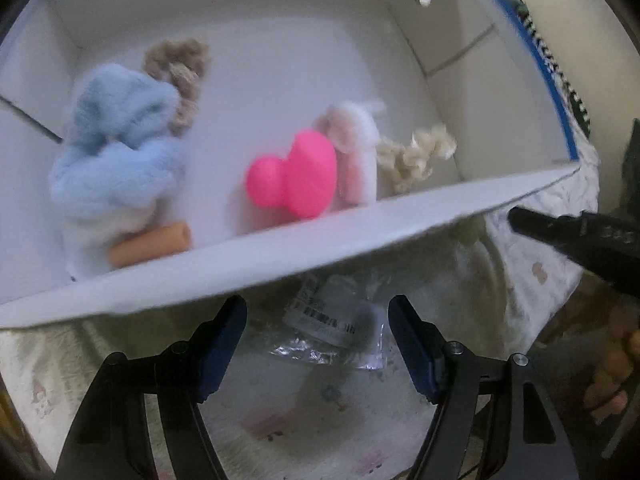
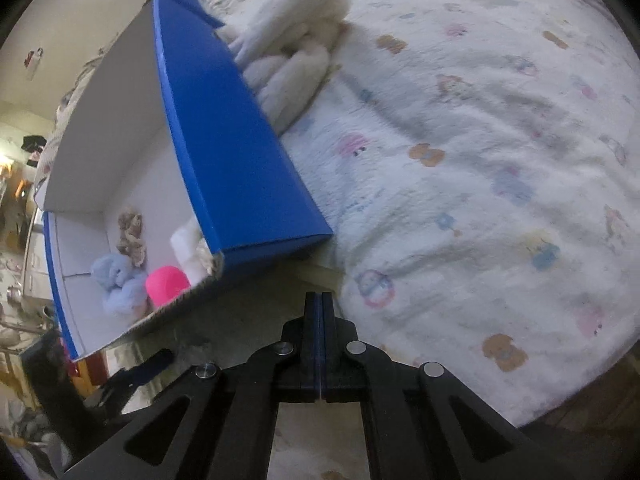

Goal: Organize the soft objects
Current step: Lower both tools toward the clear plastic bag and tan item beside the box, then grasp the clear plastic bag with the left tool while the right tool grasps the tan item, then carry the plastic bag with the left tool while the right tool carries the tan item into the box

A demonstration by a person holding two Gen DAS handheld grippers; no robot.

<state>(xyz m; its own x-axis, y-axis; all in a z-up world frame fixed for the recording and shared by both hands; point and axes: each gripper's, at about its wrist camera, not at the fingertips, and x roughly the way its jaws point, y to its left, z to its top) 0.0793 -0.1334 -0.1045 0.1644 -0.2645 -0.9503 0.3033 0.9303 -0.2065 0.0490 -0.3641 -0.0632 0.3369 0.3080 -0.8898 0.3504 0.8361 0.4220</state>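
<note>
An open box, blue outside (image 2: 240, 152) and white inside (image 1: 280, 72), lies on the bed. It holds a light blue plush (image 1: 116, 152), a beige knitted piece (image 1: 180, 68), a pink rubbery toy (image 1: 300, 176), a white-and-pink plush (image 1: 356, 152), a cream woolly piece (image 1: 412, 156) and an orange tube (image 1: 152, 244). My left gripper (image 1: 318, 320) is open just outside the box's near wall, over a clear packet (image 1: 332, 328) with a barcode. My right gripper (image 2: 320, 300) is shut and empty near the box's corner; it also shows as a dark tip (image 1: 560, 232).
A large white plush (image 2: 296, 40) lies outside the box against its blue wall. The patterned blanket (image 2: 480, 160) spreads out to the right. Room clutter shows past the bed's edge (image 2: 24, 280).
</note>
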